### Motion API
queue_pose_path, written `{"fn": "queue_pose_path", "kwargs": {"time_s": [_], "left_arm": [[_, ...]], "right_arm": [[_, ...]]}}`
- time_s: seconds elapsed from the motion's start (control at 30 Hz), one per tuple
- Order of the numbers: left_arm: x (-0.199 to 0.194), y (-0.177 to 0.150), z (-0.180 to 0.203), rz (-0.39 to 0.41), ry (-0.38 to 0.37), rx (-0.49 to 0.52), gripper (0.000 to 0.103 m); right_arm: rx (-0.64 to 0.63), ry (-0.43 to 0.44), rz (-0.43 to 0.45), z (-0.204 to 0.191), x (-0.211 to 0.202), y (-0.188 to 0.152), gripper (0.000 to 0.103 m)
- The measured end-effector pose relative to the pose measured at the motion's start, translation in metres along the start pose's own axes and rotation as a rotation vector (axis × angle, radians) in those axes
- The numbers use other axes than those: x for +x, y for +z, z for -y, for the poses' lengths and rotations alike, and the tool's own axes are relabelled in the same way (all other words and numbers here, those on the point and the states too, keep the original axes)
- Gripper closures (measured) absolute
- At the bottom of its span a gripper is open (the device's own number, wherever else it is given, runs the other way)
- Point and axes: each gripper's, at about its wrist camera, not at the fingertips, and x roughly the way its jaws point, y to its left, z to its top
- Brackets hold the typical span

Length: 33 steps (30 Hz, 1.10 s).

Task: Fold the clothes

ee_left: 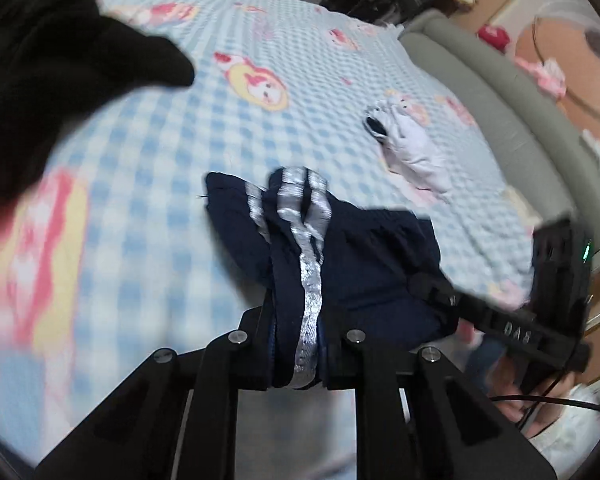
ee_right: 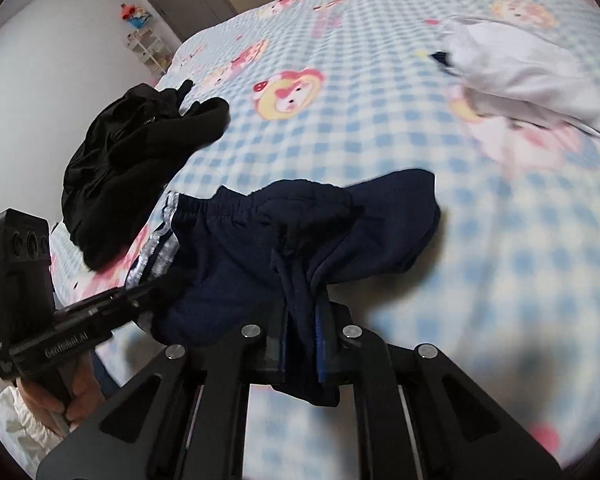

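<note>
While both jaws clench the navy shorts (ee_left: 364,256), bare checked bedsheet (ee_right: 480,240) spreads beyond their hems.

Left gripper (ee_left: 296,344) has its jaws closed tight on a striped edge of the navy shorts (ee_left: 356,256). Right gripper (ee_right: 302,344) is clamped on the shorts' opposite edge, both held just above the checked bedspread (ee_left: 148,184), hands behind them.
</note>
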Motion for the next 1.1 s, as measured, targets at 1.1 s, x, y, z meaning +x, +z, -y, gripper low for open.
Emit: {"fn": "queue_pose_path", "kwargs": {"time_s": [1.1], "left_arm": [[0.012,-0.03,-0.008,0.032,0.071,0.037,0.046]], "right_arm": [[0.066,-0.056,0.054,0.027,-0.025,-0.072,0.071]]}}
